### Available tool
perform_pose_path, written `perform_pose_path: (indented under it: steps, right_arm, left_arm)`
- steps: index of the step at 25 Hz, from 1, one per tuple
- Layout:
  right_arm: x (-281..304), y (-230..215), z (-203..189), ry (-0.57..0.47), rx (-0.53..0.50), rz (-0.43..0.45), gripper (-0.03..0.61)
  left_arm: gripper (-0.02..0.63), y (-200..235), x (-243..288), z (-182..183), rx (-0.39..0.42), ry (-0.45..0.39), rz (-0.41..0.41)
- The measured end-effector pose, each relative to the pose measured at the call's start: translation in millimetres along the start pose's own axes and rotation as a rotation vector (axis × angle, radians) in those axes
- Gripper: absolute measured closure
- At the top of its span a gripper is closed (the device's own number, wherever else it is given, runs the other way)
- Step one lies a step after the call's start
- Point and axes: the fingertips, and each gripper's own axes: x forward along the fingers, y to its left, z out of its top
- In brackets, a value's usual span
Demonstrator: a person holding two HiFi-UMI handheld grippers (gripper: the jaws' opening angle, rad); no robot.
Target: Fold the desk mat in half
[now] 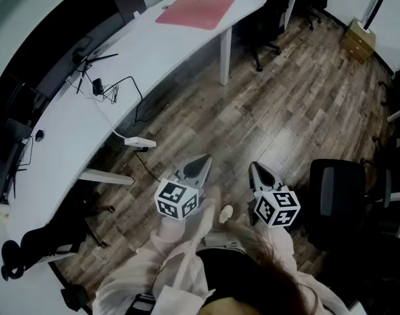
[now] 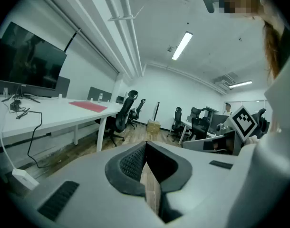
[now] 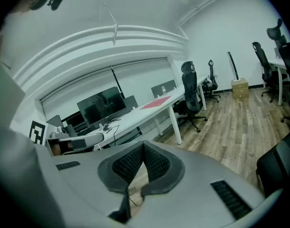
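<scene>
i'm standing on the wooden floor [image 1: 305,110], well back from the long white desk [image 1: 141,64], so the fold is not yet begun; the desk mat [image 1: 195,10], a flat reddish sheet, lies spread open on the far stretch of that desk, close to its front edge and well apart from both tongs; my left gripper [image 1: 200,163] is pressed together at the tips with nothing between the pads, only floor showing through the gap behind them; my right gripper [image 1: 256,170] is likewise pinched shut on nothing; i hold the two side by side, near my body and tipped a little downward, which i take as a carrying pose, since there is nothing within reach to grasp; the mat lies clear of the cables [image 1: 115,90] at the left, so i judge the next step is to walk up to it, spread the jaws and take a near edge.
</scene>
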Motion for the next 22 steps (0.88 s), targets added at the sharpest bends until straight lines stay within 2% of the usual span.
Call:
perform_pose_path:
  steps: [4, 11, 17, 22]
  right_arm:
    - [2.9, 4.4, 0.8, -0.017, 0.023, 0.016, 0.566]
    - [16.1, -4.9, 4.4, -0.001, -0.003, 0.027, 0.566]
    - [53.2, -22.0, 21.3, 0.015, -0.016, 0.029, 0.566]
    - [102.9, -41.9, 54.2, 0.024, -0.033, 0.041, 0.566]
  left_arm:
    - [0.588, 0.4, -6.7, -1.4, -0.010, -0.004, 0.003]
    - [0.588, 7.3, 7.4, 0.5, -0.017, -0.019, 0.009]
    - [0.588, 32.3, 43.4, 12.0, -0.030, -0.023, 0.004]
    - [0.588, 71.9, 92.3, 37.7, -0.037, -0.026, 0.008]
